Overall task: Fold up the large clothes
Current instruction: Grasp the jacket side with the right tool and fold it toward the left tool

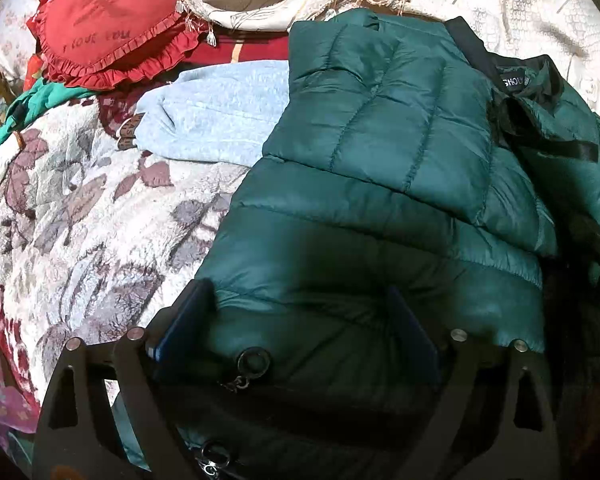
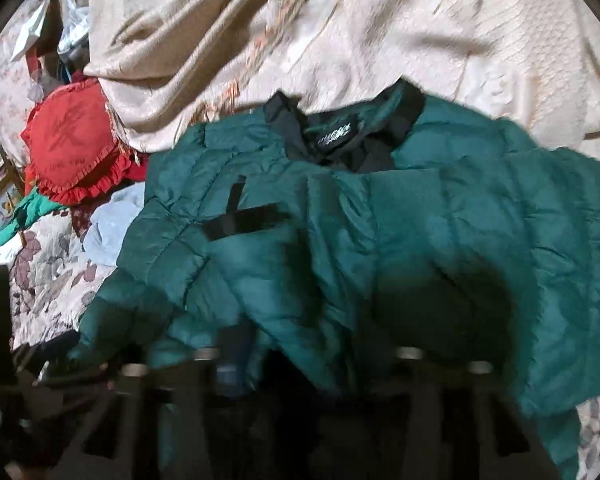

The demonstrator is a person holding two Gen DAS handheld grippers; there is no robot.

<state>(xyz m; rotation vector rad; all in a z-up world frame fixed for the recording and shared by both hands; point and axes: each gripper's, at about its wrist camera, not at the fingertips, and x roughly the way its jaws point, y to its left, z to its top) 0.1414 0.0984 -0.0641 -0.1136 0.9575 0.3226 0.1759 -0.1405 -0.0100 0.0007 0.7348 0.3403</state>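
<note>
A dark green quilted puffer jacket [image 1: 380,152] lies on the bed, its left part folded over the body and its black collar and label [image 1: 516,80] toward the right. My left gripper [image 1: 300,324] stands wide open over the jacket's lower edge. Its blue fingers [image 1: 180,320] flank a bulge of fabric without pinching it, near a round metal snap [image 1: 254,360]. In the blurred right wrist view the jacket [image 2: 380,240] fills the middle, collar [image 2: 332,136] at the top. My right gripper [image 2: 304,364] sits low over its near edge, jaws partly apart, one blue finger [image 2: 230,360] showing.
A light blue fleece garment [image 1: 220,116] lies left of the jacket on a floral blanket [image 1: 80,220]. A red heart-shaped frilled cushion [image 1: 108,28] sits at the back left. A cream embroidered bedspread [image 2: 340,40] is bunched up behind the jacket. A green cloth [image 1: 32,100] lies at the left edge.
</note>
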